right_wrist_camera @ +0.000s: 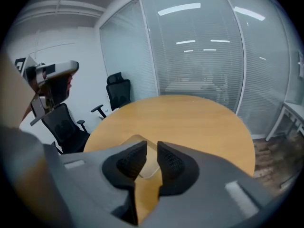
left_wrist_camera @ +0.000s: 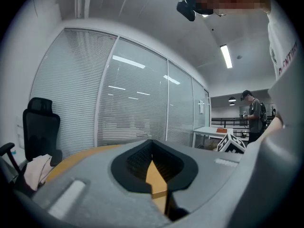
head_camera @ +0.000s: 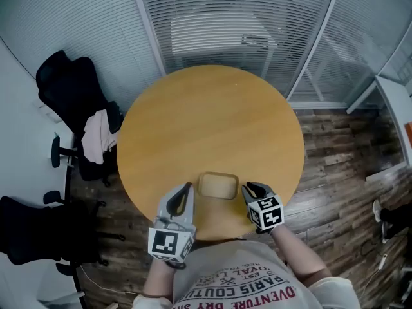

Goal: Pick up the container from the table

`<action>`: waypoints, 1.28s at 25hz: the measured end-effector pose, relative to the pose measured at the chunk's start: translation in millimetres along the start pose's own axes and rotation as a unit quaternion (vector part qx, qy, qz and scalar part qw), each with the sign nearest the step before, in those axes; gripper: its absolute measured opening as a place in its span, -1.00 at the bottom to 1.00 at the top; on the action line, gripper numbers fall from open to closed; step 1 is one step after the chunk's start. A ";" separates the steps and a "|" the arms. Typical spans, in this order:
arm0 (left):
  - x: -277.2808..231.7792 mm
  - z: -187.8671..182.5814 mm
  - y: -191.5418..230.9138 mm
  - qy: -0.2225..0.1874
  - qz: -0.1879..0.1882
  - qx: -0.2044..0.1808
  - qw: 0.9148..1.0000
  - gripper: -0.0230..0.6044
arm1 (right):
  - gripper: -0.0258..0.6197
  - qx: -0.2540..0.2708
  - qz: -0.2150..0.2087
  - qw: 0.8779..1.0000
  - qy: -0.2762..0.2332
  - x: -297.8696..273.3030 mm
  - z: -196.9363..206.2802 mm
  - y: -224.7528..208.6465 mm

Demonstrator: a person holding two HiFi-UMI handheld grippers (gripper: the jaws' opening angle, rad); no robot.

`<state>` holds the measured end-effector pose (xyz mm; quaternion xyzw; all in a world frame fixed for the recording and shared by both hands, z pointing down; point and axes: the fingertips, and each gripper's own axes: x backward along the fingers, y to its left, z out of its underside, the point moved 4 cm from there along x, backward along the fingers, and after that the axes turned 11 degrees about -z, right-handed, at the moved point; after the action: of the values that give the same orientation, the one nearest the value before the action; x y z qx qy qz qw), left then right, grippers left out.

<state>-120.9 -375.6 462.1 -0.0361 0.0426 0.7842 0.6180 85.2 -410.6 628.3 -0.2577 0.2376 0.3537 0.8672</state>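
Observation:
A shallow tan rectangular container (head_camera: 217, 185) lies on the round wooden table (head_camera: 212, 121), near its front edge. My left gripper (head_camera: 187, 187) sits just left of the container, its jaw tips touching in the left gripper view (left_wrist_camera: 152, 144) with nothing between them. My right gripper (head_camera: 248, 188) is just right of the container and tilts down toward it. In the right gripper view its jaws (right_wrist_camera: 151, 148) stand a little apart, and the container (right_wrist_camera: 150, 169) shows through the gap, beyond the pads and untouched.
Black office chairs (head_camera: 71, 89) stand left of the table, one draped with light clothing (head_camera: 98, 134). Glass walls with blinds (head_camera: 219, 24) close off the back. A person (left_wrist_camera: 252, 113) stands far off beside a white desk (left_wrist_camera: 209, 129).

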 end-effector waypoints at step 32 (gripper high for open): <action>-15.9 46.4 67.2 0.070 -0.001 0.006 0.998 -0.91 | -0.90 -0.236 0.095 0.954 0.161 -105.5 78.5 -46.2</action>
<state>-182.7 -401.5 511.4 -0.0868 0.0906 0.7788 0.6145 70.1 -442.6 763.1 -0.4849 0.3074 0.4338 0.6944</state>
